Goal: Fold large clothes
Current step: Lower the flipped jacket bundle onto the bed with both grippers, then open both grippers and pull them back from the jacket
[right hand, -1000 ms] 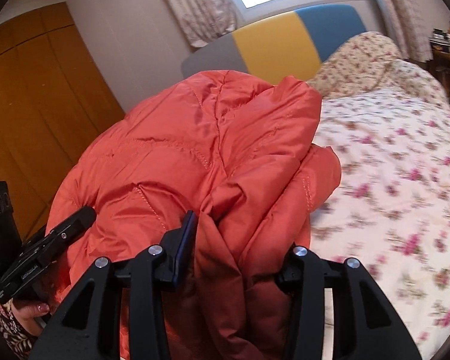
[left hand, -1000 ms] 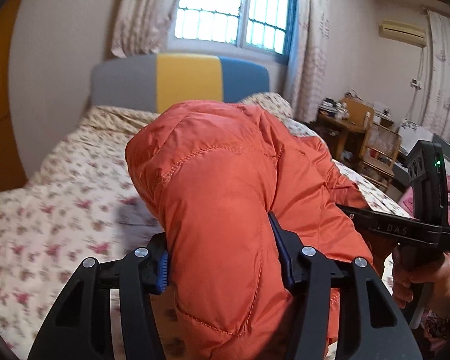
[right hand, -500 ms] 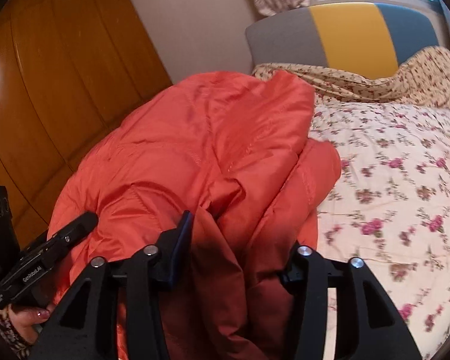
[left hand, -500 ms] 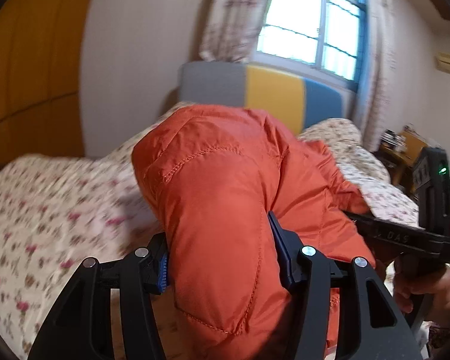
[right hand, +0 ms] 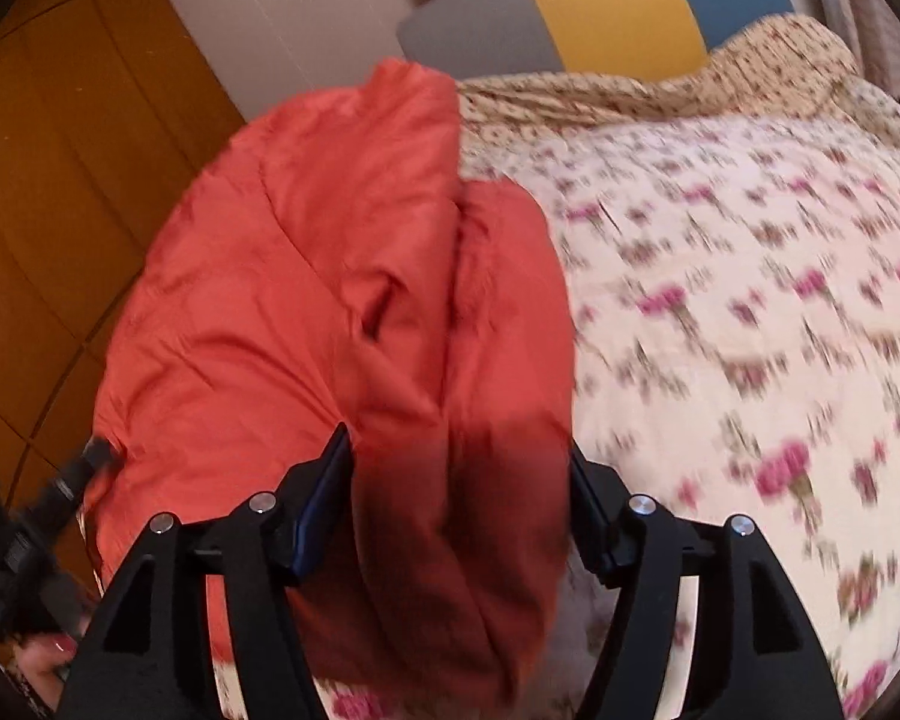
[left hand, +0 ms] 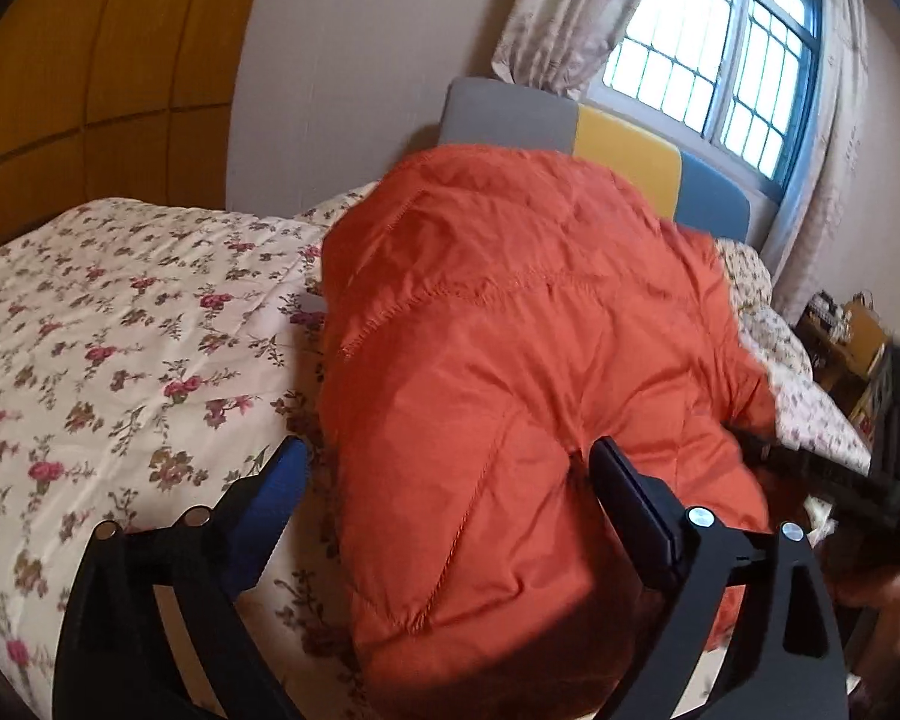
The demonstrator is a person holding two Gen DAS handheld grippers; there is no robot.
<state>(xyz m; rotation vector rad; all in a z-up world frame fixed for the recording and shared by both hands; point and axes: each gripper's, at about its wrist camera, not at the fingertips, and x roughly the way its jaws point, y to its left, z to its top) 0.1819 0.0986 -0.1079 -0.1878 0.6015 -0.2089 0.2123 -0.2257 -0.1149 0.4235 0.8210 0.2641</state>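
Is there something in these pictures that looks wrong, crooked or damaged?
Nothing looks damaged. One oddity: the left gripper stands open, with a gap between its left finger and the orange jacket, while the right gripper clamps the jacket. The jacket is a bunched, puffy heap over the floral bedspread, not a flat fold.

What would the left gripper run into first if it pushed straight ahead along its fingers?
The orange padded jacket: its bulk already sits between the open fingers of the left gripper. The floral bedspread probably lies right beneath, though depth is unclear.
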